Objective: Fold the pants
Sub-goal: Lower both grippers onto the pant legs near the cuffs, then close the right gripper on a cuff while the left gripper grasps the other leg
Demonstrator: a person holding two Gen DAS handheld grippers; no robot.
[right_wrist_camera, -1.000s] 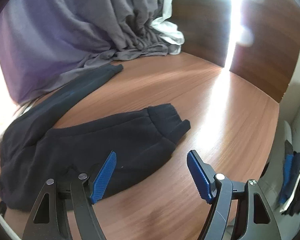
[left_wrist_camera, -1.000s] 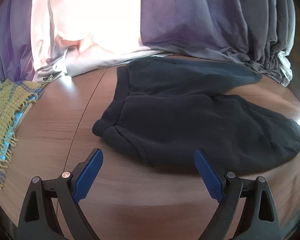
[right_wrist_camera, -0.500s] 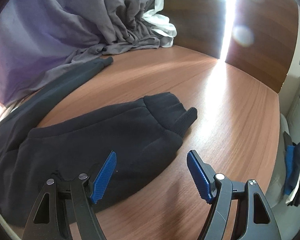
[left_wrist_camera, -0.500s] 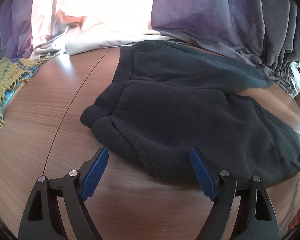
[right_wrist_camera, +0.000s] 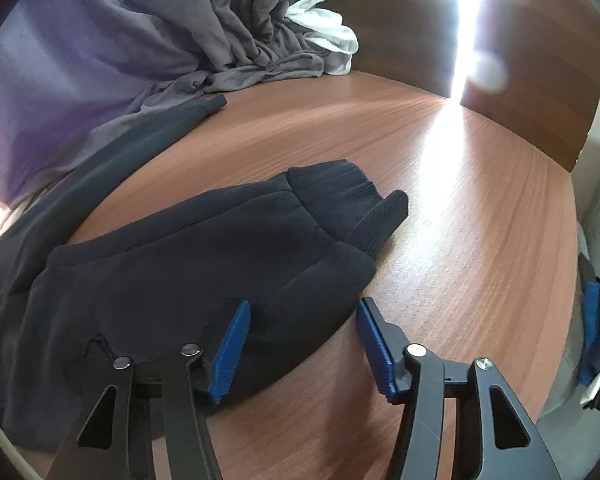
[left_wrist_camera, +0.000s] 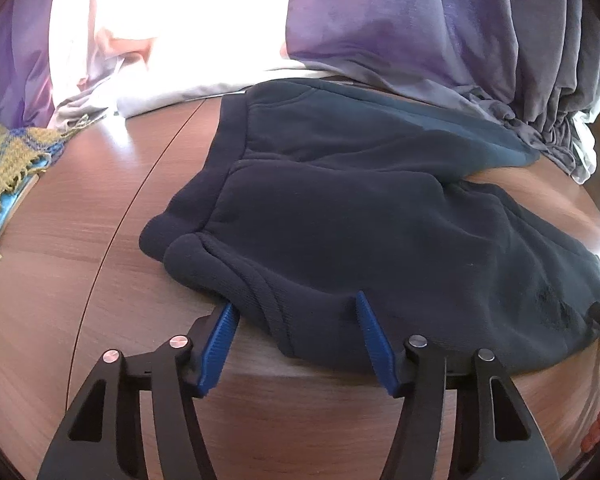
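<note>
Dark navy sweatpants [left_wrist_camera: 364, 216] lie on the wooden table, one leg folded back so its ribbed cuffs [right_wrist_camera: 352, 200] rest on top. My left gripper [left_wrist_camera: 296, 320] is open, its blue pads straddling the near waistband corner at table level. My right gripper [right_wrist_camera: 302, 320] is open, its jaws around the near folded edge of the leg, just short of the cuffs. The far leg [right_wrist_camera: 140, 136] runs off toward the curtain.
Grey-purple curtain fabric [left_wrist_camera: 420, 32] and white cloth [right_wrist_camera: 324, 32] pile on the table's far side. A yellow woven scarf [left_wrist_camera: 4, 168] lies at the left edge. A dark wood wall panel [right_wrist_camera: 400, 20] stands behind. Folded clothes [right_wrist_camera: 592, 328] sit beyond the right table edge.
Both grippers have moved forward and down to the pants' near edge. Their jaws have narrowed somewhat but stay open, now straddling the fabric.
</note>
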